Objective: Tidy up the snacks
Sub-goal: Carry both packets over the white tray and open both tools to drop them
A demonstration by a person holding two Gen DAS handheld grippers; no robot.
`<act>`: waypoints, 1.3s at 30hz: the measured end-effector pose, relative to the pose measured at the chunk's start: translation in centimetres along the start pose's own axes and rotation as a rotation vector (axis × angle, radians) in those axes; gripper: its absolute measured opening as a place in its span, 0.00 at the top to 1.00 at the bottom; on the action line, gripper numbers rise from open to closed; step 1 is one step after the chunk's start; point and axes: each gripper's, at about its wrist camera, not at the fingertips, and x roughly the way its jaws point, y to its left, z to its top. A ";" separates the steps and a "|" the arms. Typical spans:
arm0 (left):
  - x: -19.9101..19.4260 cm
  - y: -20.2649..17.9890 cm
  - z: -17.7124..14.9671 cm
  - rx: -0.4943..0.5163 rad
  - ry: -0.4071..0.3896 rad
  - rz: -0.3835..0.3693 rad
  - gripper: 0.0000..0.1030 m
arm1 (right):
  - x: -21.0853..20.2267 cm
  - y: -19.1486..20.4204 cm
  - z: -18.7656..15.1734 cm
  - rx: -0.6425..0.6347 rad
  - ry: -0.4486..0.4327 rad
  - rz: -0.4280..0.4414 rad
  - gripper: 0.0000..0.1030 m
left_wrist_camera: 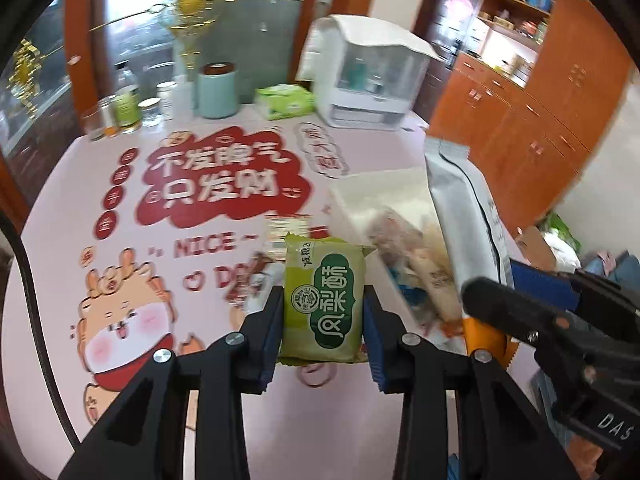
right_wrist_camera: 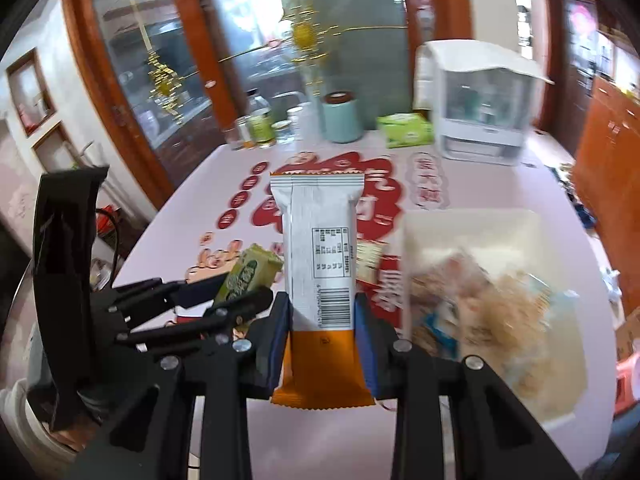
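In the left wrist view, lower centre, the left gripper [left_wrist_camera: 323, 320] is clenched on a green cake pack [left_wrist_camera: 323, 300], held clear above the pink table [left_wrist_camera: 120, 208]. Right of it sits the white bin [left_wrist_camera: 372, 192], already holding several snacks. At the right of that frame the right gripper [right_wrist_camera: 322, 344] grasps a white-and-orange bar [right_wrist_camera: 320, 272], upright. A few packets [left_wrist_camera: 286, 232] remain on the table beside the bin. Judging by this, sorting is well underway: two snacks are in hand, not yet dropped in.
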 end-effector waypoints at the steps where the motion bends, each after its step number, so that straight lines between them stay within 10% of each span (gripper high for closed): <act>1: 0.2 -0.7 0.1 0.008 0.006 -0.012 0.66 | -0.5 -0.7 -0.4 0.014 -0.002 -0.013 0.69; 15: 3.6 -8.6 4.3 0.153 -0.003 -0.072 0.66 | -2.0 -10.9 -3.3 0.233 0.024 -0.223 0.68; 39: 14.1 -11.3 12.6 0.208 0.030 0.021 0.65 | 4.3 -19.3 6.8 0.233 0.042 -0.411 0.67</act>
